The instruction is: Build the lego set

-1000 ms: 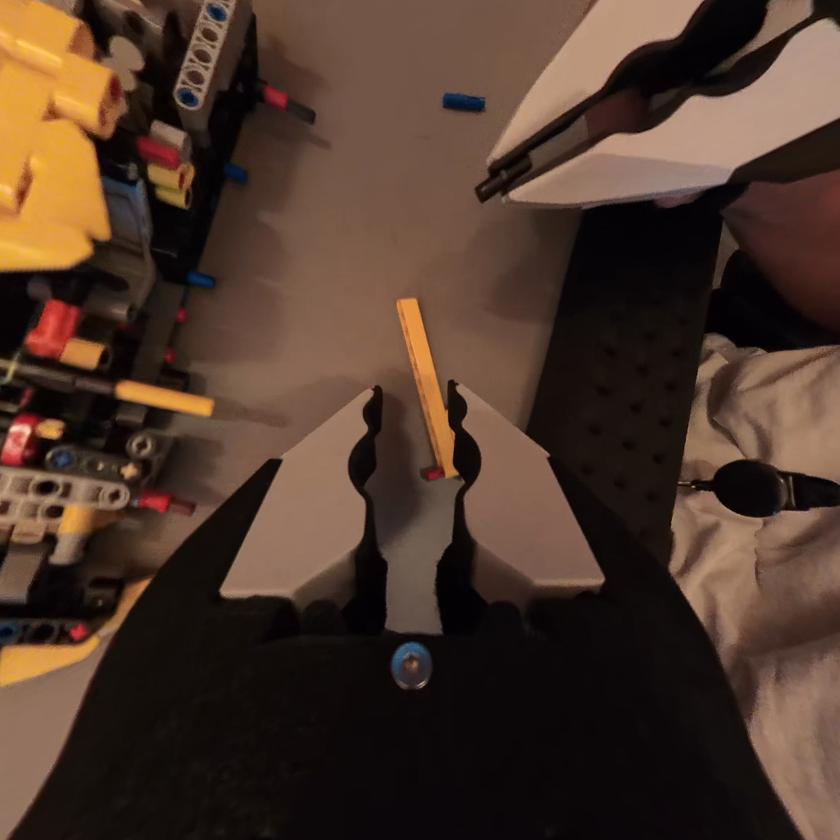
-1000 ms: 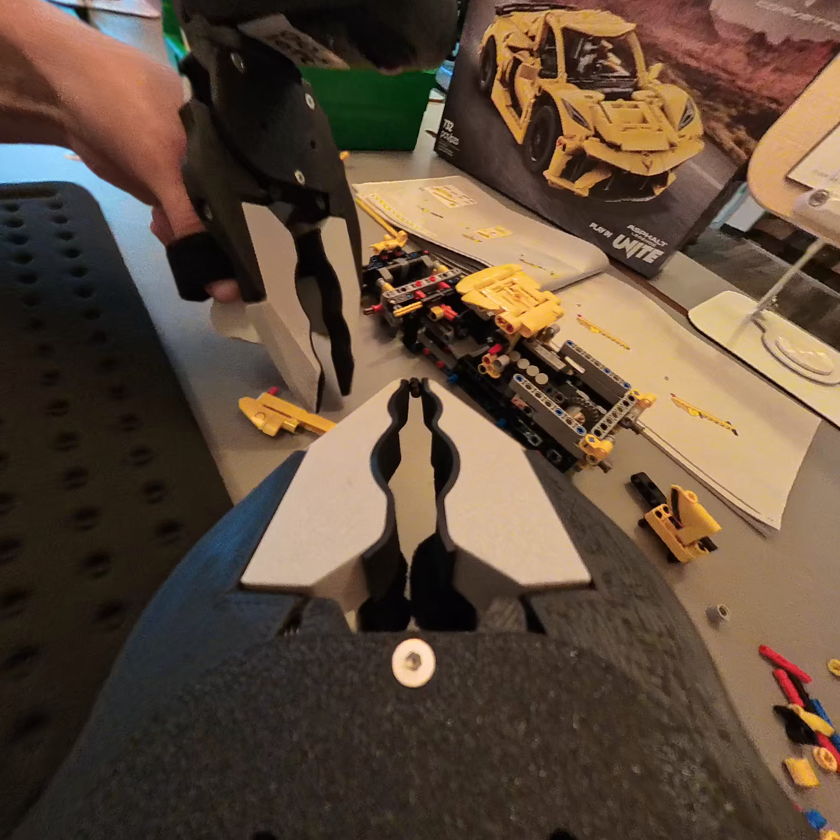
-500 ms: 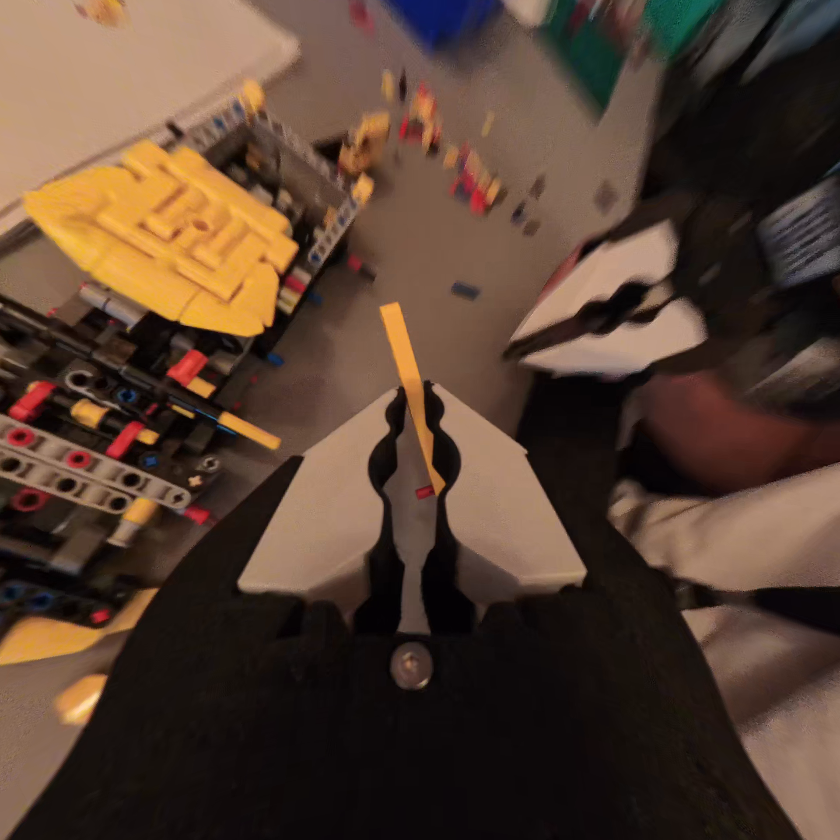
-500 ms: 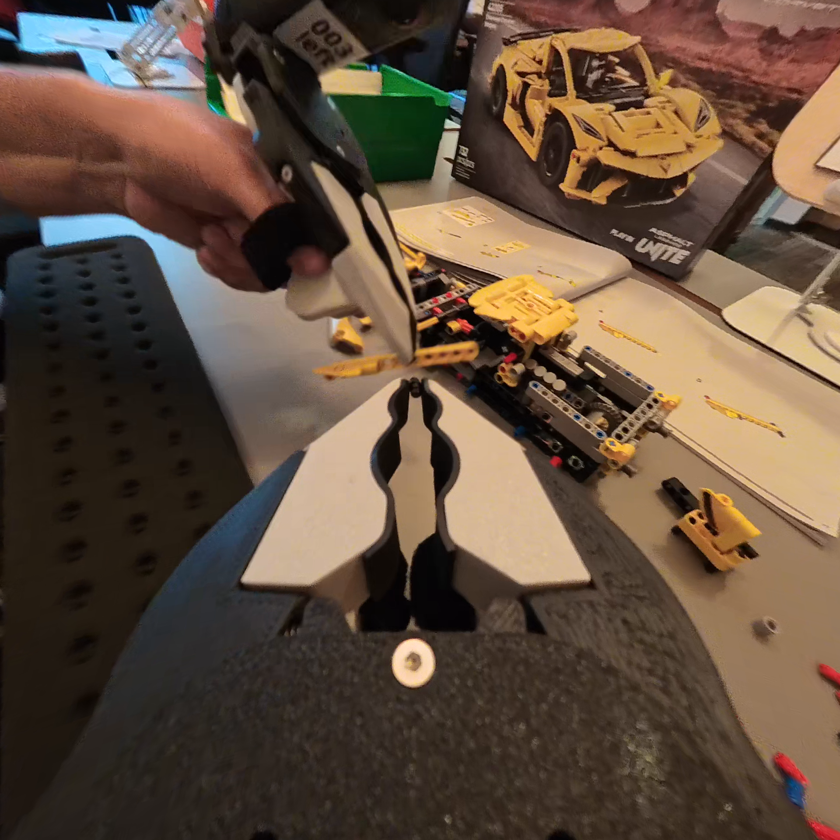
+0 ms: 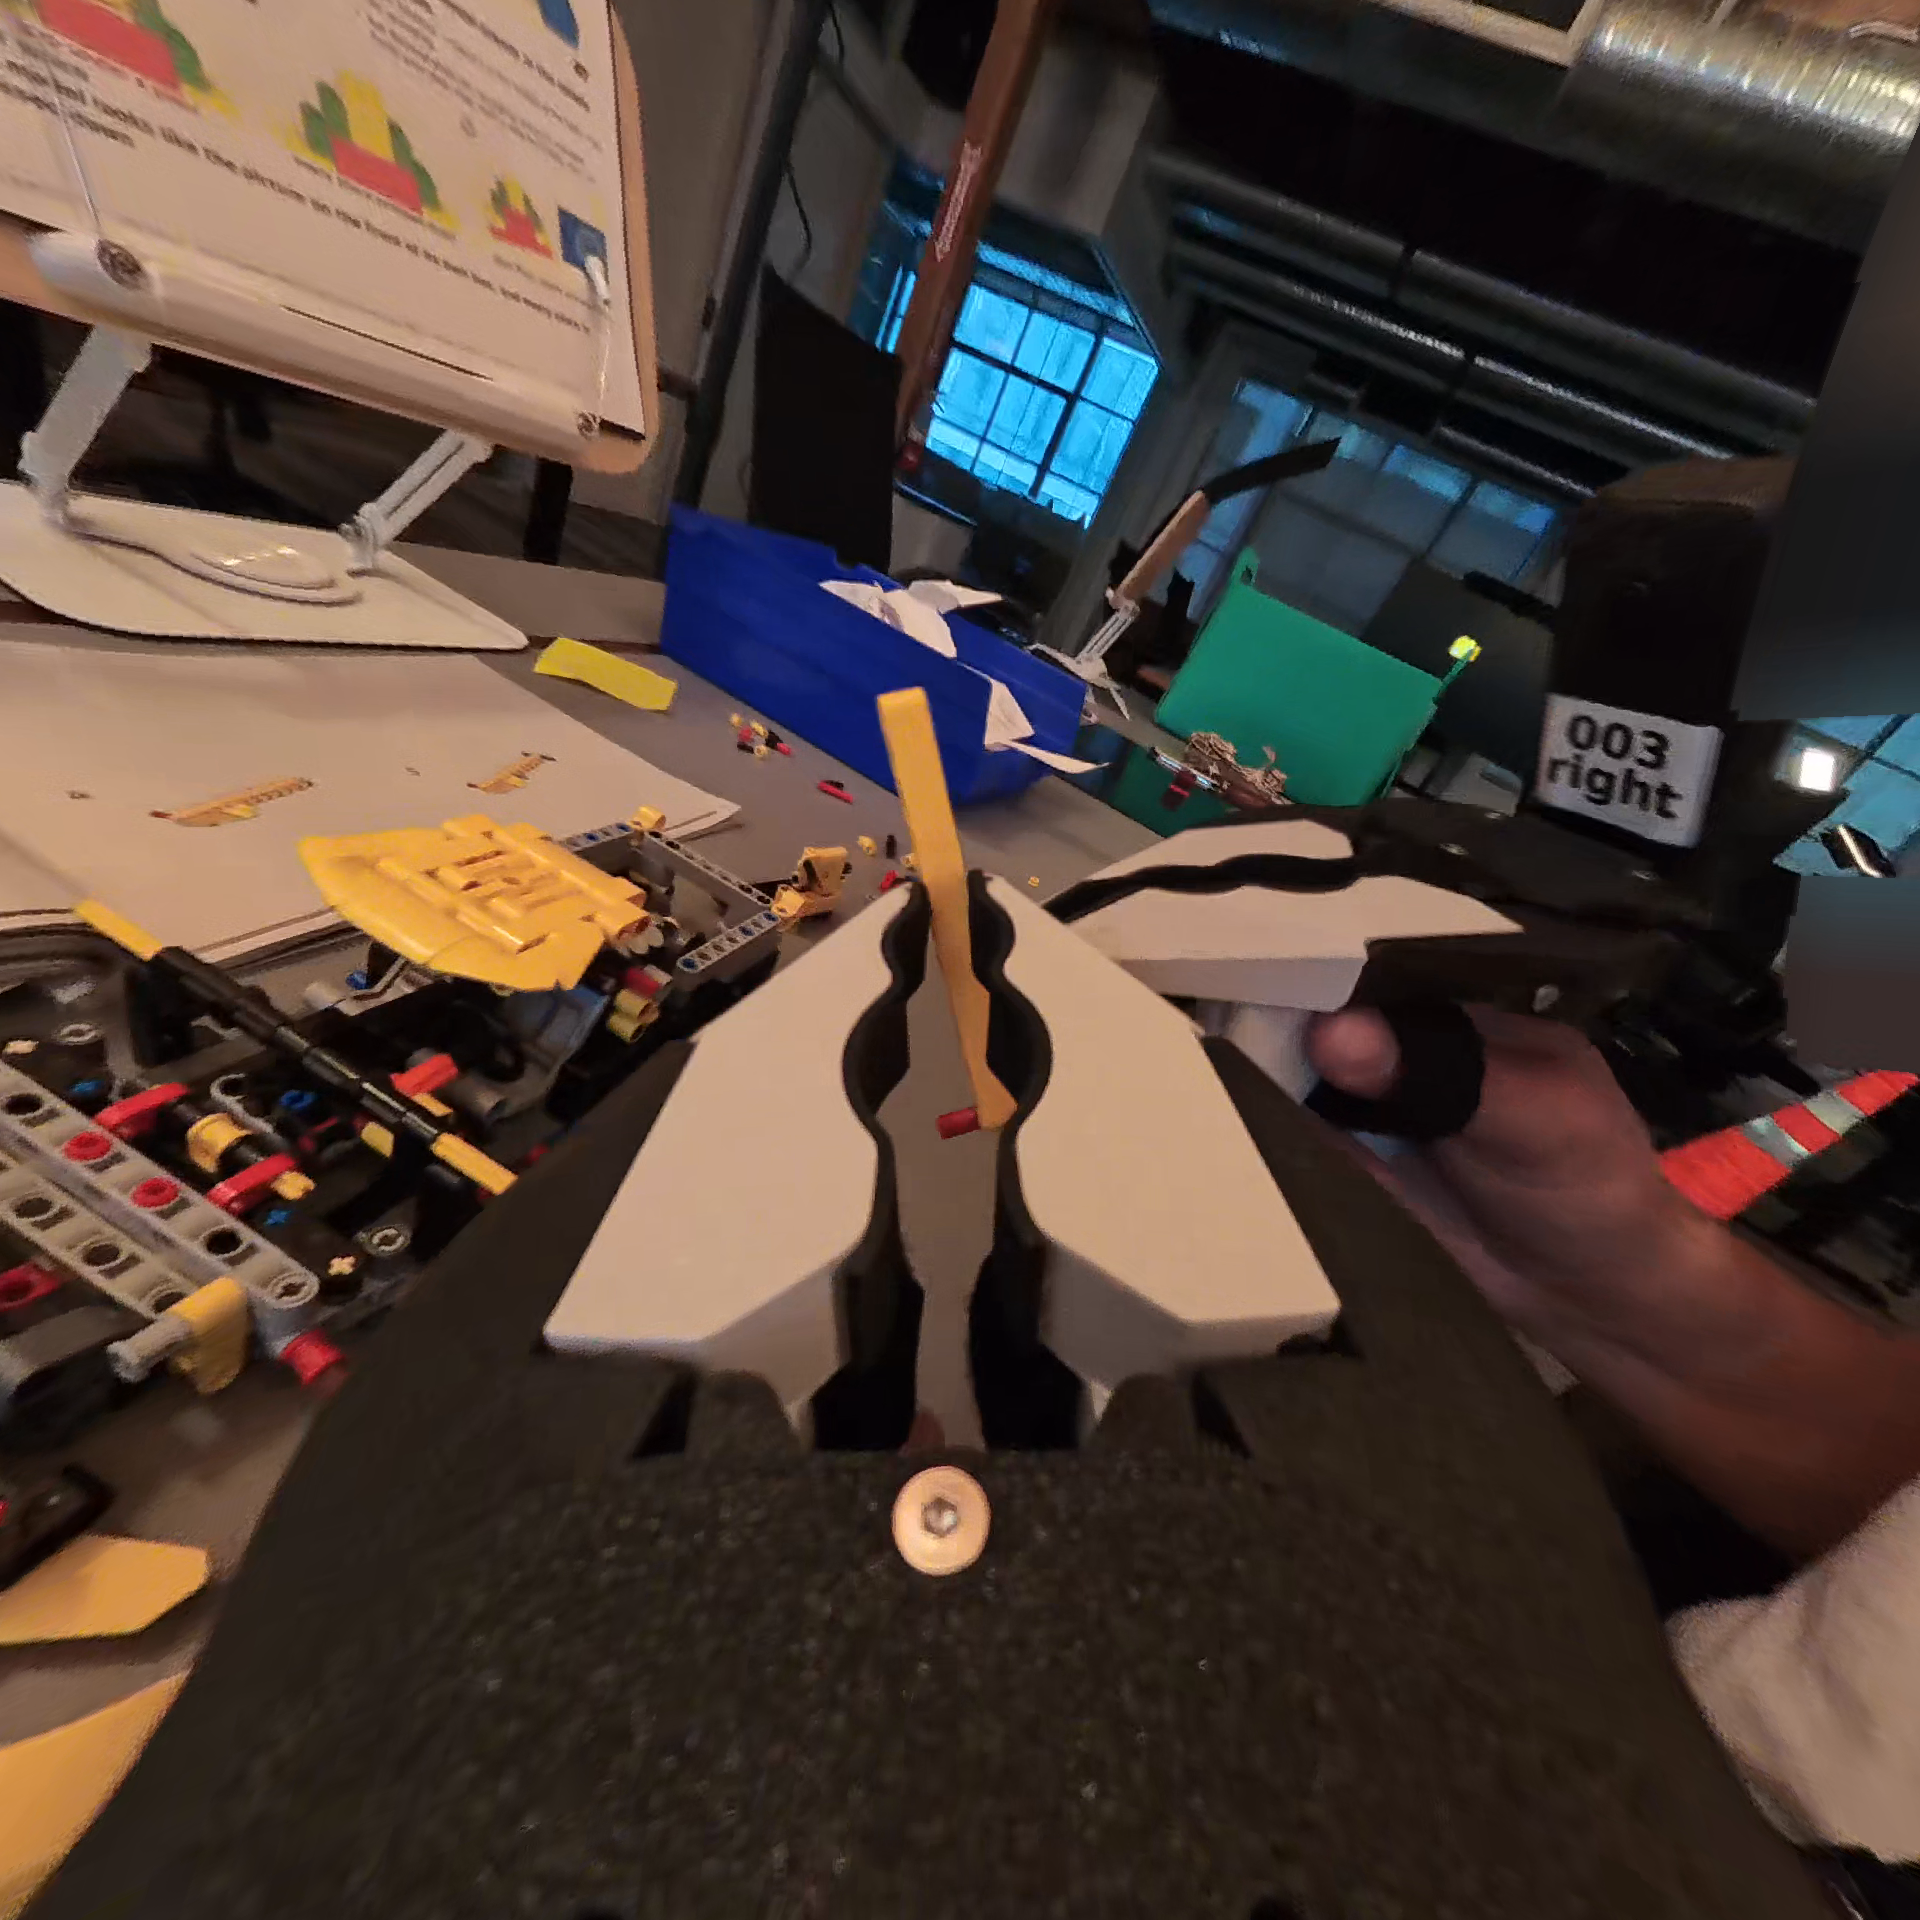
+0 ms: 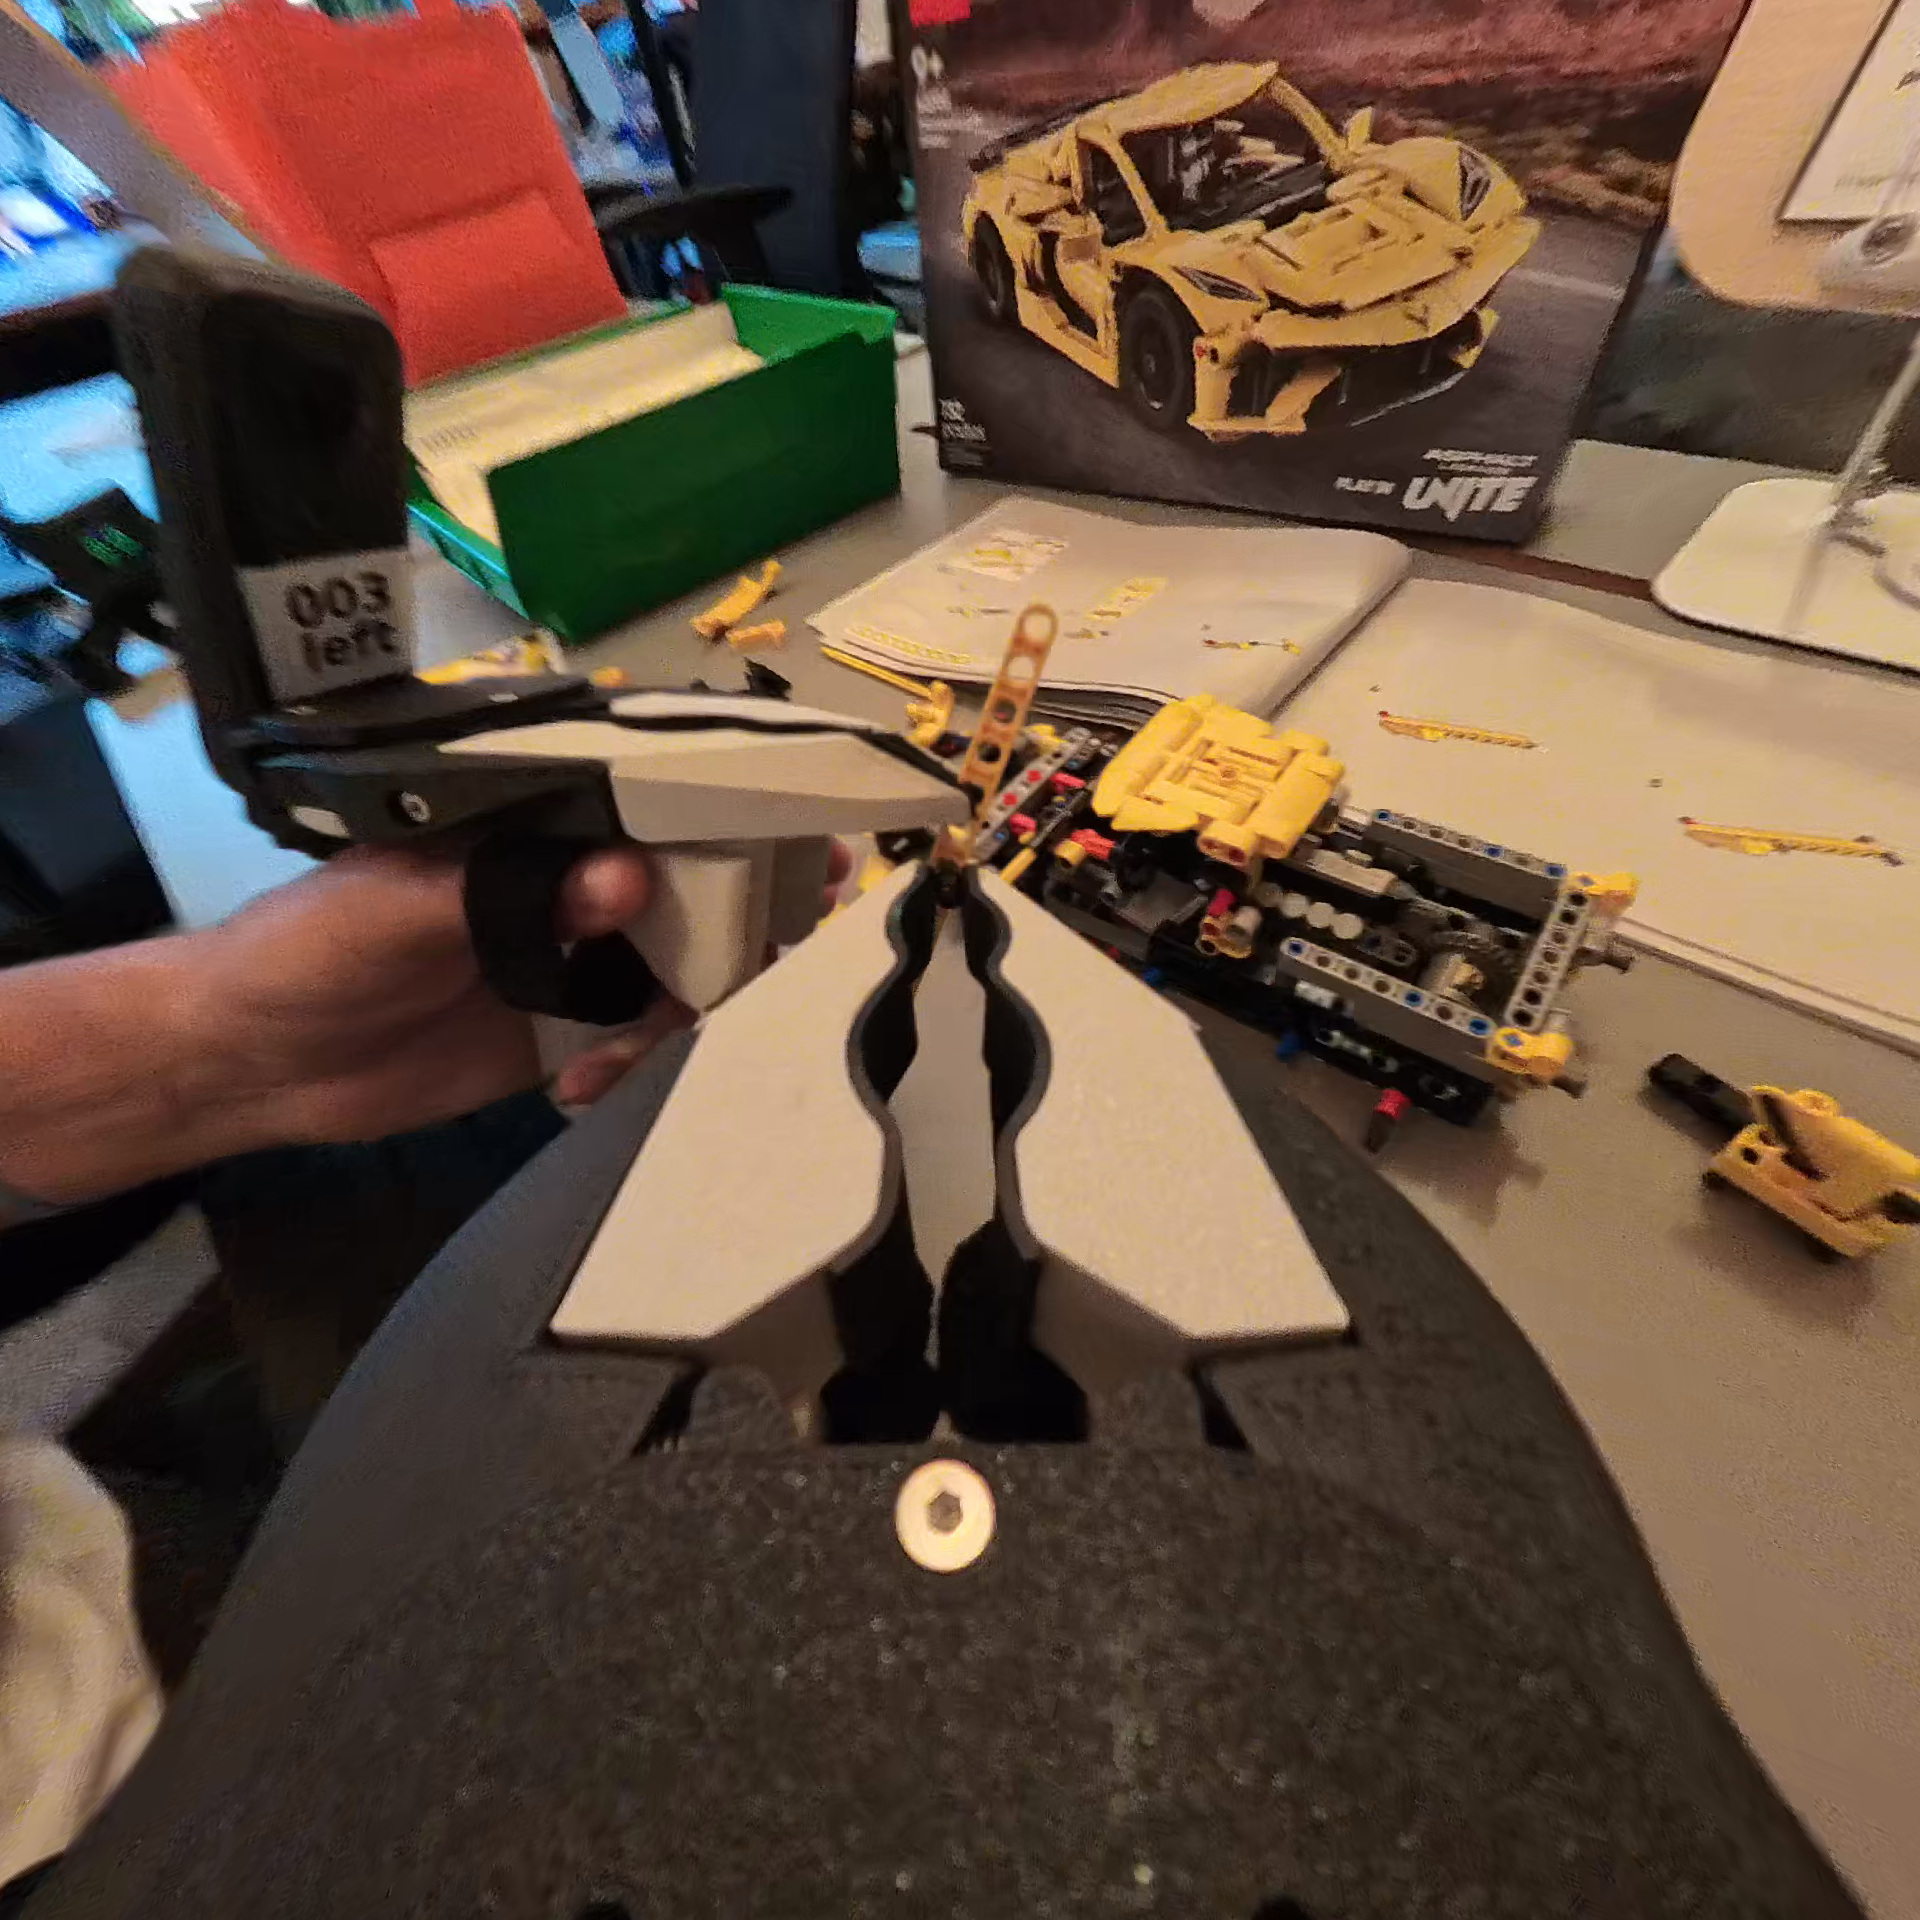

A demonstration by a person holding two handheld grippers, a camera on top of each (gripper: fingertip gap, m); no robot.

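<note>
Nearest to us is our left tool (image 5: 943,883), and its two sides are squeezed on a long yellow beam (image 5: 928,821). The beam is up in the air, not on the counter (image 6: 1714,1403). Its long way runs almost straight up and away from the tool, leaning a little. The top part sticks out past the tips. The bottom part sits back between the two sides, and a small red pin (image 5: 956,1121) pokes out of it there.

Our right tool (image 6: 948,883) is very close. From its own camera, its tips come right up to the low end of the beam (image 6: 1006,707), just under the left tool's tips (image 6: 935,781). Its two sides look almost together with only a thin gap, and a small dark bit sits at the tips. We cannot tell if it grips that bit or the beam. From the left camera, the right tool (image 5: 1070,906) lies flat and comes in from the right side, just beside the beam.

So the two tools cross each other at the beam. We think the next move is to pass or turn the beam, and the right tool is the nearer helper.

Farther off on the counter is the half-built car (image 6: 1299,894), past both tools. Behind it lie the open book (image 6: 1122,592) and the box (image 6: 1247,260).
</note>
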